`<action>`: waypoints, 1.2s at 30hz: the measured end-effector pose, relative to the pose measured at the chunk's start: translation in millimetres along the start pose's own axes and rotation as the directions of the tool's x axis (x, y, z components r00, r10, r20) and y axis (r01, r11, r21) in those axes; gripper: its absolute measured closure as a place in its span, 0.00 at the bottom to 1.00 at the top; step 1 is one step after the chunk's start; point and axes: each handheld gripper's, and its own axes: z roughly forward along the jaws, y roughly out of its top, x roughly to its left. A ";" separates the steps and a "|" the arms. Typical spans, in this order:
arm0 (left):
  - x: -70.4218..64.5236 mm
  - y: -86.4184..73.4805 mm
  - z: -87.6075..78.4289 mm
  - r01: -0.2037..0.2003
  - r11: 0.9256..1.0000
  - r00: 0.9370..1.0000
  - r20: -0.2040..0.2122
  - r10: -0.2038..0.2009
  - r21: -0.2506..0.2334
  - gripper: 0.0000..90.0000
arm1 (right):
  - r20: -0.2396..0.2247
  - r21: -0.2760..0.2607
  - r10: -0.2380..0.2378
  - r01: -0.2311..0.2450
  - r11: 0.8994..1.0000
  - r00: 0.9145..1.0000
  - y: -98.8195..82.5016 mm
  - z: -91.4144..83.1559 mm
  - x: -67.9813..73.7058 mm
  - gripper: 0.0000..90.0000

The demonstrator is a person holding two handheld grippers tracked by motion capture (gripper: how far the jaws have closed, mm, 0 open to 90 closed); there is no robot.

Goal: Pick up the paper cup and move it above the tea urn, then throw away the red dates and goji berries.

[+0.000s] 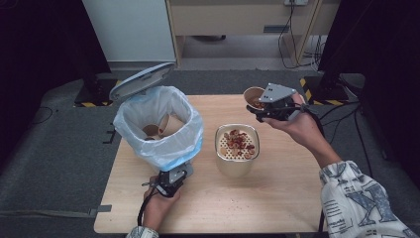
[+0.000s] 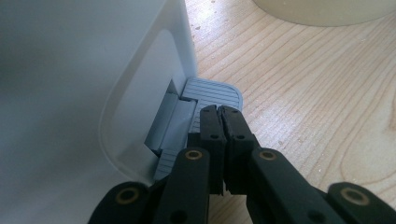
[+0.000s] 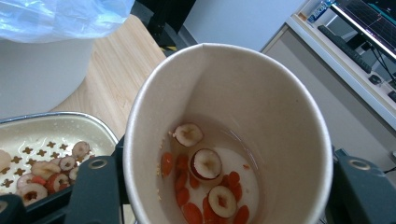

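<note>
A white pedal bin [image 1: 158, 148] lined with a pale blue bag stands at the table's left with its grey lid [image 1: 141, 79] raised. My left gripper [image 1: 171, 182] is at its foot, jaws shut and empty. In the left gripper view the shut tips of the left gripper [image 2: 219, 114] rest on the grey ribbed pedal [image 2: 215, 93]. My right gripper [image 1: 258, 108] is shut on a tilted paper cup [image 1: 252, 96], held above the table's far right. The paper cup [image 3: 261, 107] holds red berries, sliced fruit [image 3: 206, 163] and some liquid. A cream strainer pot [image 1: 236, 166] with fruit pieces stands mid-table.
Used paper cups [image 1: 166, 126] lie inside the bin bag. The strainer pot [image 3: 70, 122] sits below and left of the held cup. Bare wooden table [image 1: 277, 198] runs along the front and right. A desk with cables stands beyond the table.
</note>
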 end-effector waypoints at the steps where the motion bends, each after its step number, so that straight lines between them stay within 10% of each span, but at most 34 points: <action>1: 0.0 0.0 0.0 0.000 1.000 1.000 0.000 0.000 0.000 0.97 | 0.000 0.000 0.000 0.000 1.000 1.000 0.0 0.0 0.0 0.41; 22: -0.8 -0.1 0.5 0.010 1.000 1.000 0.000 -0.010 -0.008 0.97 | 0.009 0.013 -0.065 0.065 0.998 0.998 15.9 0.1 8.7 0.41; 36: -1.4 -0.2 0.5 0.023 1.000 1.000 -0.001 -0.023 -0.006 0.97 | 0.070 0.093 -0.246 0.239 0.967 0.967 16.1 8.1 20.7 0.41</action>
